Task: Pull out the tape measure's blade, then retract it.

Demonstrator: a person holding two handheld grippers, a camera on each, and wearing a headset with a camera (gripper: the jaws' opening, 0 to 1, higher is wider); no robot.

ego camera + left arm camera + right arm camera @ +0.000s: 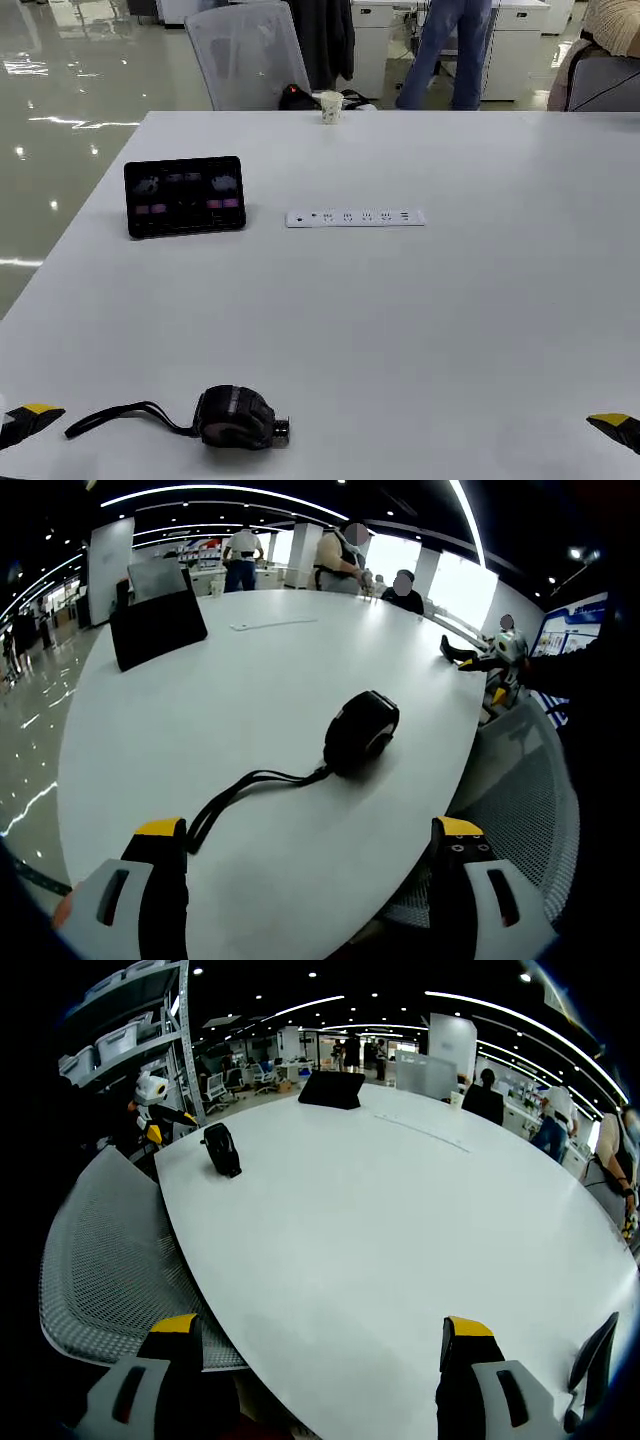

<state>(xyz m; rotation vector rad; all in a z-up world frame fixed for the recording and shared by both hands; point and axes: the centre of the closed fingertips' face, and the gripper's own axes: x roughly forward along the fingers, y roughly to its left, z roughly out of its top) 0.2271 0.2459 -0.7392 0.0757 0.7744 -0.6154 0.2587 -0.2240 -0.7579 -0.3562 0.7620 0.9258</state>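
the tape measure [237, 417] rests on the white table [450, 320], close to the near edge and left of the middle in the head view. it is black, its blade is wound in, and only a small metal hook [283, 429] shows at its right end. a black strap [118, 414] goes out from its left end and lies on the table toward the left gripper [28, 418]. nothing touches the tape measure. the left gripper is at the bottom left corner of the head view, near the end of the strap but apart from it. in the left gripper view its jaws stand wide apart with nothing between them, and the tape measure lies ahead of them. the right gripper [613, 426] is at the bottom right corner, well apart from the tape measure. in the right gripper view its jaws are also spread wide and empty, above the table edge and a mesh chair [110, 1250]. farther back on the table a dark tablet [185, 195] stands on the left, and a white power strip [355, 217] lies flat near it on the right. a cup [331, 106] stands at the far edge. behind the table there is a grey chair [245, 55], and a person [450, 45] in jeans stands by white cabinets.
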